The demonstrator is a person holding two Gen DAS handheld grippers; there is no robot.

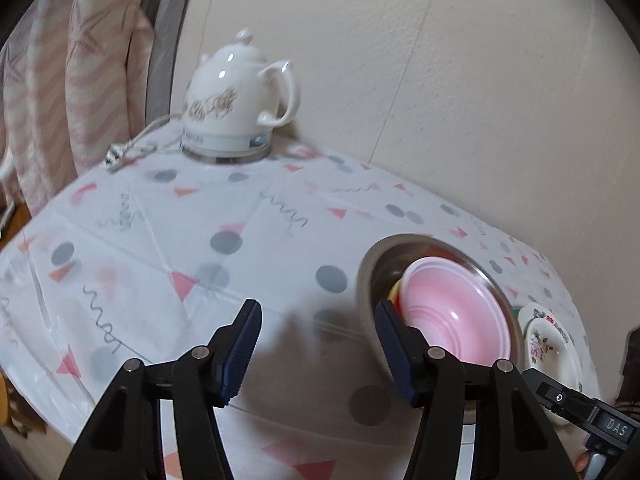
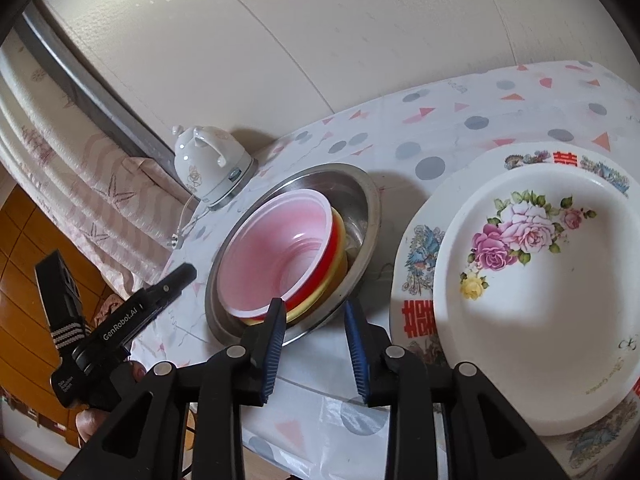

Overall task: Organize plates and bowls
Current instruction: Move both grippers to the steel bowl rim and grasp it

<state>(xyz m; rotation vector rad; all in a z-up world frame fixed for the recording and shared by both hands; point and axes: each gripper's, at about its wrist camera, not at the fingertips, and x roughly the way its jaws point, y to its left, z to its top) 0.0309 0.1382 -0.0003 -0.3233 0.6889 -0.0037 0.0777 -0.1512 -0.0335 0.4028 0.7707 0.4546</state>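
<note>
A steel bowl (image 2: 362, 196) holds nested bowls: a pink one (image 2: 280, 240) on top, then a red one (image 2: 328, 264) and a yellow one (image 2: 340, 248). The stack also shows in the left wrist view, steel bowl (image 1: 370, 276) and pink bowl (image 1: 452, 300). To its right a white floral bowl (image 2: 540, 300) sits on a patterned plate (image 2: 416, 276); the floral bowl also shows in the left wrist view (image 1: 548, 344). My left gripper (image 1: 318, 320) is open and empty, left of the stack. My right gripper (image 2: 316, 312) is open and empty at the steel bowl's near rim.
A white ceramic kettle (image 1: 236, 100) with a cord stands at the table's far corner by the wall. The table has a dotted plastic cloth (image 1: 200, 240). Striped curtains (image 1: 60, 80) hang at left. The left gripper's body (image 2: 132, 312) shows in the right wrist view.
</note>
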